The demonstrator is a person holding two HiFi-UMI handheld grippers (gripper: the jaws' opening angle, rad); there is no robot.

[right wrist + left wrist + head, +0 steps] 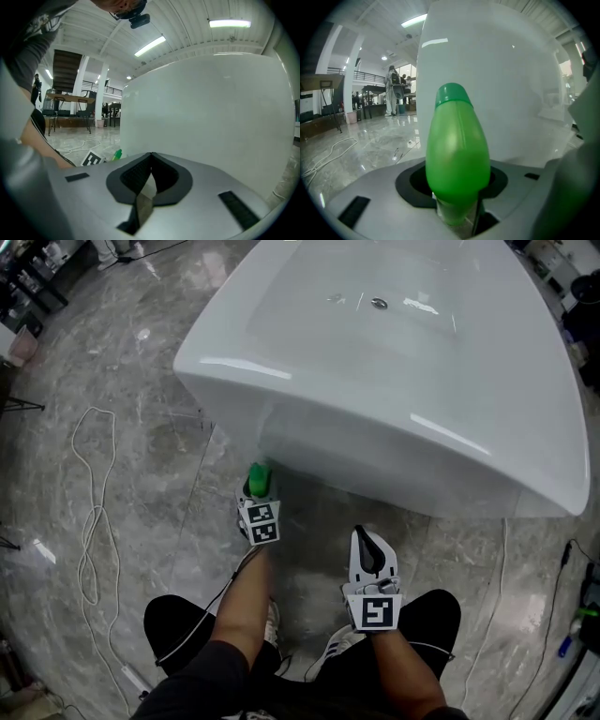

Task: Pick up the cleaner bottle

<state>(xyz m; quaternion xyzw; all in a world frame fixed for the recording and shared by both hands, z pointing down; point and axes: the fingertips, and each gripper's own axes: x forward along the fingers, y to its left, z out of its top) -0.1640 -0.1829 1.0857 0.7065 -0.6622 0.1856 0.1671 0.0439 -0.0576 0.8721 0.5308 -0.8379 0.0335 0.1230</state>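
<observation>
- Here, a person stands on a grey marble floor (141, 418) beside a large white bathtub (403, 437), holding a gripper in each hand.
- The green cleaner bottle (259, 476) stands upright on the floor, just beside the tub's outer wall.
- The left gripper (257, 495) reaches to the bottle; its jaws are spread with the bottle between them, and dark gaps show on either side of the bottle.
- The right gripper (366, 542) hangs apart to the right, its jaws clenched together on nothing.
- A white cable (89, 521) loops across the floor at left.
</observation>
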